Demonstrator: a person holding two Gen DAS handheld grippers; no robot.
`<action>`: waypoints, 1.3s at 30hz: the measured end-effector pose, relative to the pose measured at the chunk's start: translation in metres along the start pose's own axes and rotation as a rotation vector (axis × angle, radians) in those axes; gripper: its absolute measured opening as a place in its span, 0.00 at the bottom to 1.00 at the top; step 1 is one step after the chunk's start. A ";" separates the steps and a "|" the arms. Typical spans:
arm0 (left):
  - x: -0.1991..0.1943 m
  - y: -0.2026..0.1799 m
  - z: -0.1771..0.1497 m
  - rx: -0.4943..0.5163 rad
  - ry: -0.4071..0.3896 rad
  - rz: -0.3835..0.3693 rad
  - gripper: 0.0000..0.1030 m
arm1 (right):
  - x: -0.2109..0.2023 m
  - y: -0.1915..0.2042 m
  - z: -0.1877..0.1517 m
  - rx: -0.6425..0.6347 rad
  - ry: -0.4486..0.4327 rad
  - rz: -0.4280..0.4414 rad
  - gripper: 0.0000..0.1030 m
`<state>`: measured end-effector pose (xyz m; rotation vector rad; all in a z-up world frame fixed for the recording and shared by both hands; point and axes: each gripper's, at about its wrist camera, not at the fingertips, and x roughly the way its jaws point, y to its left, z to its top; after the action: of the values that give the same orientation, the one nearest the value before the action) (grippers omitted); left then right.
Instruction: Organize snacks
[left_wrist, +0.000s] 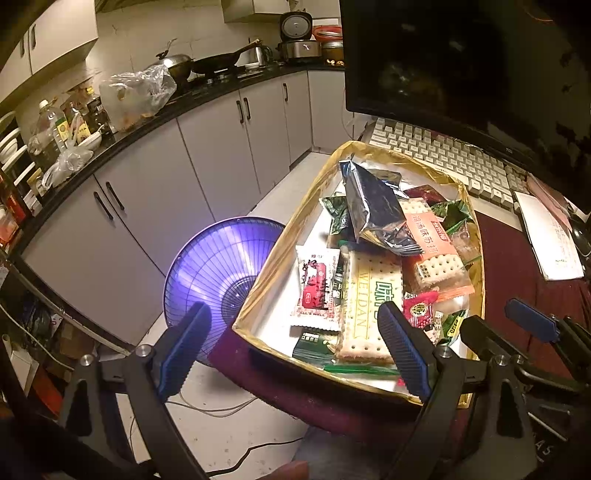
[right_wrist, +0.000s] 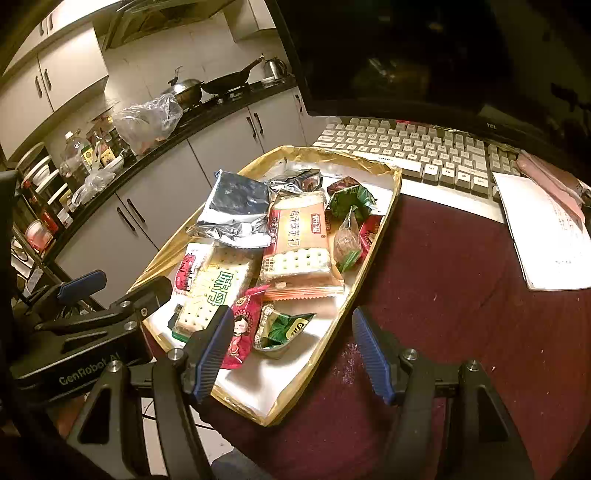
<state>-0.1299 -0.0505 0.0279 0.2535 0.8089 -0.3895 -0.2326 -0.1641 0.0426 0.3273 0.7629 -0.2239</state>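
A gold-rimmed tray (left_wrist: 258, 284) (right_wrist: 373, 254) on the dark red table holds several snack packs: a silver foil bag (left_wrist: 376, 210) (right_wrist: 236, 210), an orange cracker pack (left_wrist: 436, 247) (right_wrist: 299, 243), a green-lettered cracker pack (left_wrist: 369, 295) (right_wrist: 214, 291), a red-and-white pack (left_wrist: 316, 291), a small red pack (right_wrist: 242, 332) and green candies (right_wrist: 351, 199). My left gripper (left_wrist: 291, 350) is open and empty at the tray's near left corner. My right gripper (right_wrist: 291, 354) is open and empty over the tray's near right edge. Each gripper shows in the other's view, the right one (left_wrist: 532, 325) and the left one (right_wrist: 110, 291).
A keyboard (left_wrist: 443, 155) (right_wrist: 413, 151) and a dark monitor (right_wrist: 406, 55) stand behind the tray. Papers (right_wrist: 546, 229) lie to the right. A round heater (left_wrist: 218, 273) glows on the floor at left. Kitchen cabinets (left_wrist: 155, 195) and a cluttered counter (left_wrist: 110, 107) line the far side.
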 end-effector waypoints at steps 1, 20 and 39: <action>0.000 0.000 0.000 -0.002 0.000 -0.001 0.89 | 0.000 0.000 0.000 0.000 -0.001 0.000 0.65; 0.001 0.005 0.002 -0.002 0.003 -0.008 0.89 | 0.002 0.002 0.002 -0.002 0.000 -0.011 0.65; 0.003 0.012 0.003 -0.010 0.007 -0.013 0.89 | 0.003 0.006 0.003 -0.004 0.000 -0.027 0.65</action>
<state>-0.1211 -0.0417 0.0286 0.2406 0.8198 -0.3968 -0.2267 -0.1597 0.0440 0.3137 0.7682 -0.2479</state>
